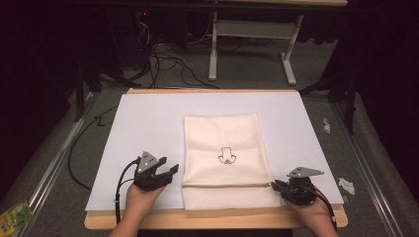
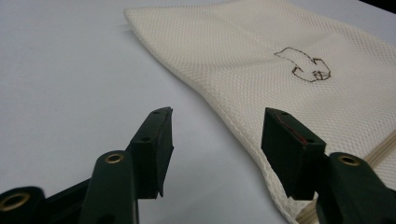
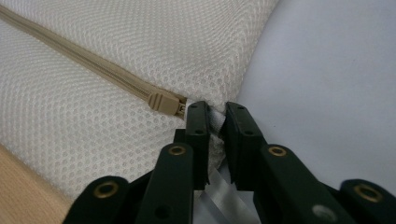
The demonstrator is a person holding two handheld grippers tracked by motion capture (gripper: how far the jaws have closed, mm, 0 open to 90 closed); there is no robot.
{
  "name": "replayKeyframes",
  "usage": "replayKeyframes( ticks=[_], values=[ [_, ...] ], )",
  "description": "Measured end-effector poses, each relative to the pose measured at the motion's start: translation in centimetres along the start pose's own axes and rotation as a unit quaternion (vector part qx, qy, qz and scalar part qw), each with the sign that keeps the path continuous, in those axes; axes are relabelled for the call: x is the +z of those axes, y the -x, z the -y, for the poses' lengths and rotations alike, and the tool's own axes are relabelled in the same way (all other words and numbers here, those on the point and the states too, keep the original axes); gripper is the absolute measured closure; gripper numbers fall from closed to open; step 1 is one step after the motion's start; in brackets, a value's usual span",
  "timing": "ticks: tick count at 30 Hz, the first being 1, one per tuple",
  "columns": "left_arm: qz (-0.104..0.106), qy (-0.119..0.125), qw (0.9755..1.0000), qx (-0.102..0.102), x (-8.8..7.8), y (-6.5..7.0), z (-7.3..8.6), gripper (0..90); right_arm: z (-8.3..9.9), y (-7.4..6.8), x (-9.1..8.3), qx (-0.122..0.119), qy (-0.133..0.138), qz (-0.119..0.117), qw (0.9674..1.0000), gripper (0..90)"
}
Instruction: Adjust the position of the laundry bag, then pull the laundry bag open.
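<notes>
Surface: pale lilac-white sheet over a wooden board (image 1: 148,123), across the middle of the high view.
Bag: cream mesh laundry bag with a small embroidered outline (image 1: 225,148), lying flat at centre frame, short edge toward the bottom; likely light, limp and floppy, prone to sagging and bunching when lifted, weave grippy rather than slick.
Zipper: beige zip line (image 1: 227,185) across the lower part of the bag, tan slider (image 3: 163,102) at its right end.
Left gripper (image 1: 169,171): lower left of the high view, fingers spread apart and empty, just beside the bag's left edge.
Right gripper (image 3: 215,119): lower right, fingers clenched on a pinch of mesh at the bag's corner, just beside the slider.
Hold advice: best taken at hemmed edges or corners; open mesh probably stretches.
</notes>
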State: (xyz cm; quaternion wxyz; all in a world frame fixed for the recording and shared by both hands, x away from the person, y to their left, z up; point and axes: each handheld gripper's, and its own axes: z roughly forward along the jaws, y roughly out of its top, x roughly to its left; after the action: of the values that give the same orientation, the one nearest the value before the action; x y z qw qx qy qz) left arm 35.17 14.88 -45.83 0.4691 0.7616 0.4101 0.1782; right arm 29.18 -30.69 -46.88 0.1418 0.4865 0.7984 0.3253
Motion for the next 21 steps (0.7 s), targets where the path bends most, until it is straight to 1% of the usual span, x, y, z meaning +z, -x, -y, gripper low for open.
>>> replayKeyframes(
  ticks=[1,2,5,6,7,8,12,13,15,17,18,21],
  values=[
    [0.0,-0.003,1.0,0.001,0.3,0.0,0.0,40.7,-0.1,-0.3,-0.1,-0.011,-0.002,0.005,0.9999,84.5],
    [0.003,-0.004,1.0,0.003,0.5,0.0,0.0,40.7,-0.1,-0.3,-0.1,-0.013,-0.001,0.006,0.9999,84.7],
    [0.005,-0.001,1.0,0.003,0.7,0.0,-0.1,40.0,-0.1,-0.3,-0.4,-0.008,0.003,0.002,1.0,85.0],
    [0.004,0.0,1.0,0.005,0.8,0.1,-0.2,38.8,-0.1,-0.3,-0.5,-0.011,0.007,0.0,0.9999,84.9],
    [-0.002,0.002,0.9999,0.013,0.9,0.3,-0.3,38.5,-0.1,-0.3,-0.5,-0.011,0.006,0.0,0.9999,85.0],
    [-0.002,0.002,0.9999,0.013,0.9,0.3,-0.3,38.5,-0.1,-0.3,-0.5,-0.011,0.006,0.0,0.9999,85.0],
    [-0.005,-0.002,0.9999,0.016,1.2,0.8,-0.5,38.7,-0.2,-0.5,-0.7,-0.009,0.017,0.002,0.9998,84.9],
    [-0.004,-0.007,0.9998,0.017,1.3,1.1,-0.6,38.9,-0.3,-0.5,-0.9,-0.01,0.022,0.002,0.9997,84.8],
    [-0.002,-0.008,0.9997,0.021,1.4,1.5,-0.6,38.8,-0.5,-0.6,-1.1,-0.009,0.03,0.003,0.9995,84.8],
    [0.008,-0.011,0.9996,0.025,1.7,2.1,-0.7,38.2,-0.7,-0.6,-1.2,-0.012,0.038,0.0,0.9992,84.8],
    [0.014,-0.013,0.9994,0.028,1.8,2.5,-0.7,37.9,-0.8,-0.7,-1.2,-0.01,0.043,0.0,0.999,84.8],
    [0.05,-0.016,0.9983,0.026,2.3,4.3,-1.1,38.3,-0.9,-1.0,-1.3,-0.018,0.049,-0.001,0.9986,84.8]
  ],
)
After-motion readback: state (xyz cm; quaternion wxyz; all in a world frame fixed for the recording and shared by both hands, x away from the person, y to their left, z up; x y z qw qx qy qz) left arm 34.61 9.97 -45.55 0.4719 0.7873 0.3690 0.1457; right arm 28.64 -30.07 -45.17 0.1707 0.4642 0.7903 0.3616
